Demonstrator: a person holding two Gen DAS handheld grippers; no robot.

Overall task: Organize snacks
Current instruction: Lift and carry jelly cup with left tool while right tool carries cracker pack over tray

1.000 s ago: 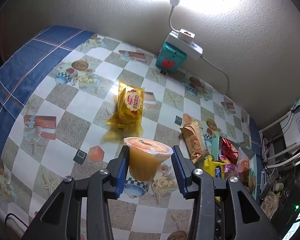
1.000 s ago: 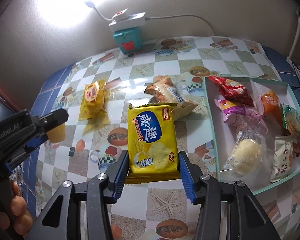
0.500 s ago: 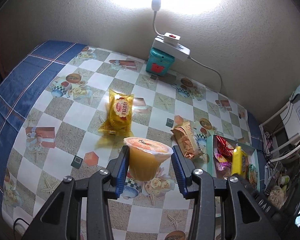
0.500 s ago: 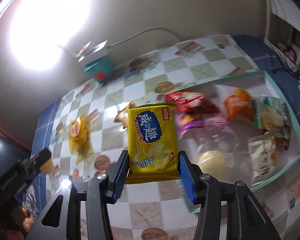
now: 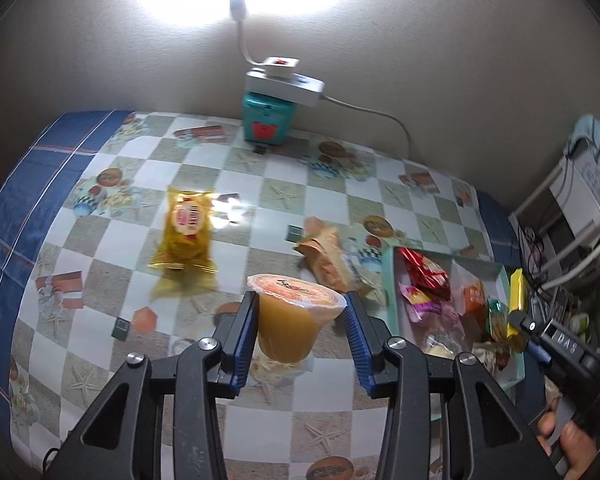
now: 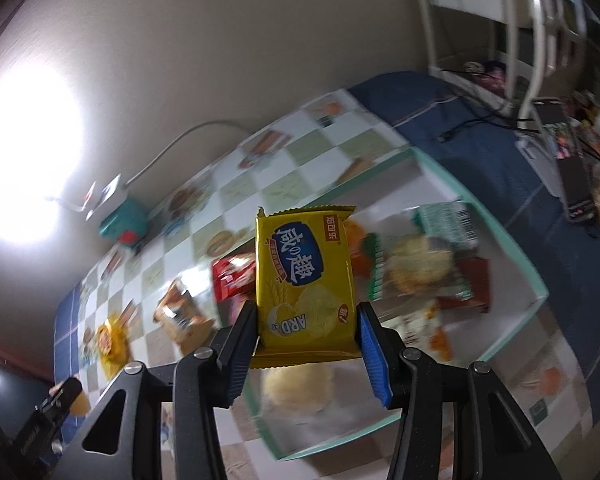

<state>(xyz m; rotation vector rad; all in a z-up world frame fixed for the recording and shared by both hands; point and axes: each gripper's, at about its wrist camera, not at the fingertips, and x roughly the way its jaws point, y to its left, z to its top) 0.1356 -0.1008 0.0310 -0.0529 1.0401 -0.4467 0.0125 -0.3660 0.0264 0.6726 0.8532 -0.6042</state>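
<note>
1. Step in hand: carrying snacks to the tray [image 6: 542, 294]. Right gripper [image 6: 306, 338] pinches the yellow cracker pack [image 6: 305, 276], held above the tray's contents.
2. Left gripper [image 5: 300, 336] is clamped on the orange jelly cup [image 5: 290, 320], above the worktop [image 5: 236, 428] just left of the tray.
3. Next, by judgement: lower the pack into a free patch, then release.
4. Room: tray is crowded; its rim is a snag edge. Two packets [image 5: 186, 236] lie loose on the worktop.
</note>
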